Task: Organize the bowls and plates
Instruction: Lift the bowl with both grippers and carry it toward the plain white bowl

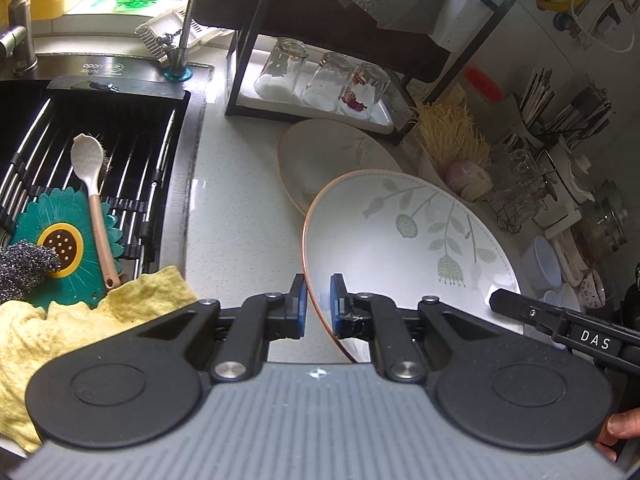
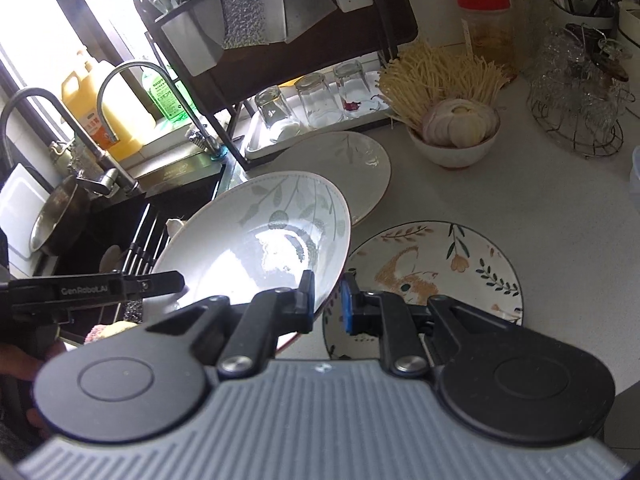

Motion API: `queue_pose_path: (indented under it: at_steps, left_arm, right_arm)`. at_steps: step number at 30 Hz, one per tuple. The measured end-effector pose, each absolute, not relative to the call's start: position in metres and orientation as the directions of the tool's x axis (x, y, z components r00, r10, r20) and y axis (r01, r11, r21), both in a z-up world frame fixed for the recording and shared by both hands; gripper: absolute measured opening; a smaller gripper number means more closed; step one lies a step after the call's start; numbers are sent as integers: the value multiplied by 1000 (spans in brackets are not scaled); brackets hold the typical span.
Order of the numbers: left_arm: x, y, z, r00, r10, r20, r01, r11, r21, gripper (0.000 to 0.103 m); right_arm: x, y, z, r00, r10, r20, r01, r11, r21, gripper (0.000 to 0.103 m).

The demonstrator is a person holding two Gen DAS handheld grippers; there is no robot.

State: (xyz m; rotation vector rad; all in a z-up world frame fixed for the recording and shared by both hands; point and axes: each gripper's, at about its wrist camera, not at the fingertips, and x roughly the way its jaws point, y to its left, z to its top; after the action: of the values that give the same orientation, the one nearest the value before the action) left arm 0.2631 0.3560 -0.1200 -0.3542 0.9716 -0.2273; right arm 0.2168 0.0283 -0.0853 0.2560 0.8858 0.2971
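Held off the counter [image 2: 500, 200] by both grippers: a white plate with a grey-green leaf-and-flower print and a thin orange rim [image 1: 404, 236], tilted. Left gripper [image 1: 319, 300] clamped on its near-left rim, blue pads tight on either side of the edge. Right gripper [image 2: 326, 300] clamped on the opposite rim, jaws nearly together on the thin edge; only its finger end seen from the left view, at the lower right. Lower rim of the held plate cut off behind both gripper bodies.

Beyond it, flat on the counter: a second leaf-print plate [image 2: 360, 160], part-hidden by the lifted one. Just right of the held plate, a fox-print plate [image 2: 440, 264], its near edge hidden by the right gripper. Upturned glasses [image 1: 320, 76] on the black rack's tray. Sink [image 1: 120, 140] at left, holding a white spoon [image 1: 90, 168] and a teal flower mat. Glare on the held plate's centre blurring its pattern.
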Motion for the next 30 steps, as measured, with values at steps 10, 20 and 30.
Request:
queue_pose_path:
  at_steps: [10,20,30]
  left_arm:
    - [271,292,-126,527,-357,-772,52,919,-390,14]
    - [285,248,-160,427,-354,-832,27,925,-379,13]
    - [287,221,-186,329,-289,-899,5,952,-305,14]
  right_arm:
    - [223,-27,-86,599,344,-723,-130,933,337,17]
    - [232,-61,-120,527,314,-790,-97,945,311,17]
    - [240,-66,-145,436,278,-856,-156,960,232,17]
